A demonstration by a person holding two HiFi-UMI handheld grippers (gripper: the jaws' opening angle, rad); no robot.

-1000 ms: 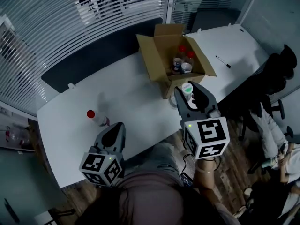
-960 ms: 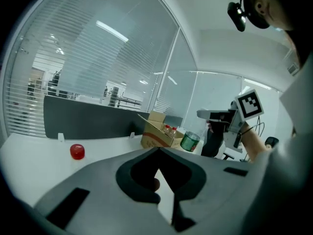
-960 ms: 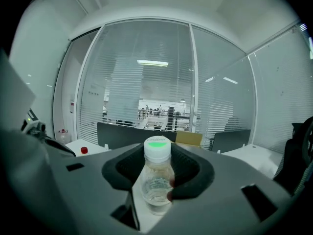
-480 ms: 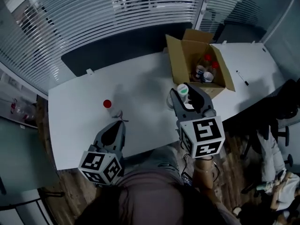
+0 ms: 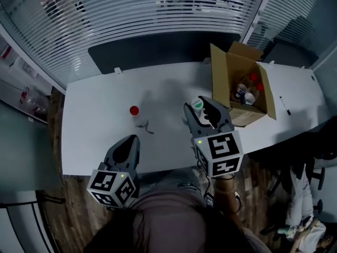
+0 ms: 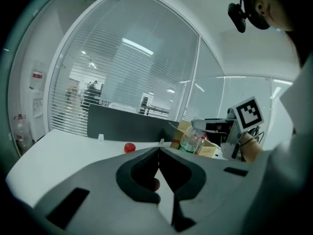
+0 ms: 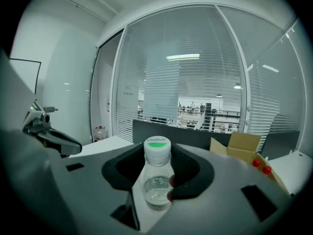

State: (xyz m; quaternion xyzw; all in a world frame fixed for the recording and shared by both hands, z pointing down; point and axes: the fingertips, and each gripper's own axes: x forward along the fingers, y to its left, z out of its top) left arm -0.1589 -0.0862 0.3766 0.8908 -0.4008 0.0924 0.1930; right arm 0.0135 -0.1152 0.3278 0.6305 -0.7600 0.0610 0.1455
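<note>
While left gripper [image 6: 159,153] sits closed, empty, right gripper [image 5: 204,112] clamps green-capped bottle [image 7: 157,180] upright between jaws.

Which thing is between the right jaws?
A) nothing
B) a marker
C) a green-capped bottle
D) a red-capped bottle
C: the right gripper is shut on a clear bottle with a green cap, which stands upright between the jaws in the right gripper view.
</note>
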